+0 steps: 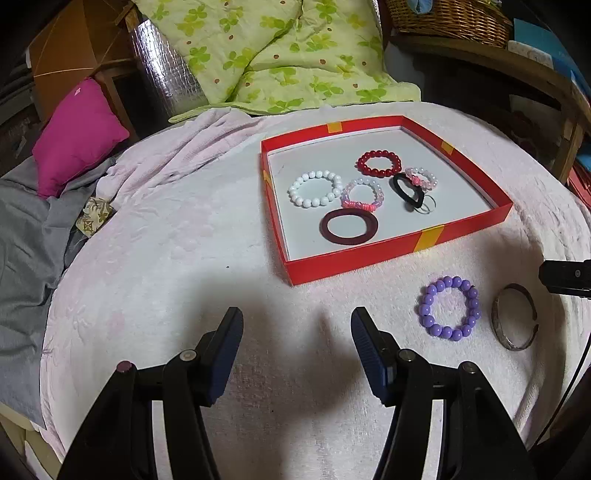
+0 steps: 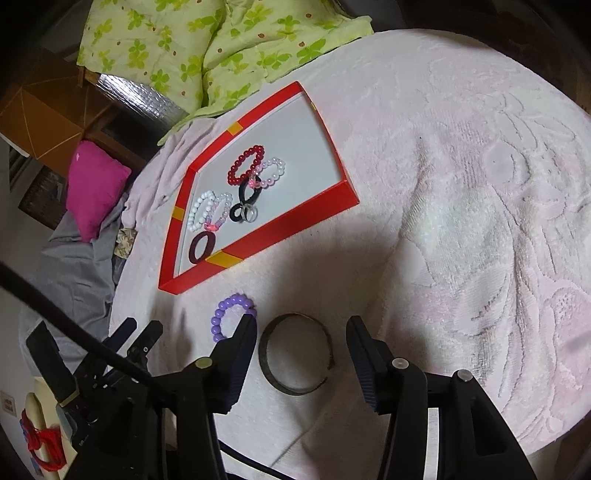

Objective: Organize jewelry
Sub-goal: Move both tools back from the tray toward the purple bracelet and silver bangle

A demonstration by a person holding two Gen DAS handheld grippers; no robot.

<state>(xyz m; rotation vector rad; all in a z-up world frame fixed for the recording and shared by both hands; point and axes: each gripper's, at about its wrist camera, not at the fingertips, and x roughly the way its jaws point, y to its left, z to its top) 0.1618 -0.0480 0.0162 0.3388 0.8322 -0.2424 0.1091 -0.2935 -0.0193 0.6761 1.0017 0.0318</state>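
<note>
A shallow red box (image 1: 351, 260) (image 2: 325, 201) lies on the pale pink blanket. It holds a white bead bracelet (image 1: 316, 189), a red bead bracelet (image 1: 379, 163), a dark red ring (image 1: 349, 231), a black band (image 1: 408, 192) and pink bead bracelets. Outside the box lie a purple bead bracelet (image 1: 448, 313) (image 2: 225, 314) and a metal bangle (image 1: 514, 321) (image 2: 295, 354). My left gripper (image 1: 297, 317) is open and empty, left of the purple bracelet. My right gripper (image 2: 301, 326) is open, its fingers on either side of the bangle.
A green floral quilt (image 1: 280, 55) lies behind the box. A magenta cushion (image 1: 77, 136) and grey cloth (image 1: 26, 236) sit at the left. A wicker basket (image 1: 450, 18) stands at the back right. The blanket (image 2: 480, 184) spreads to the right.
</note>
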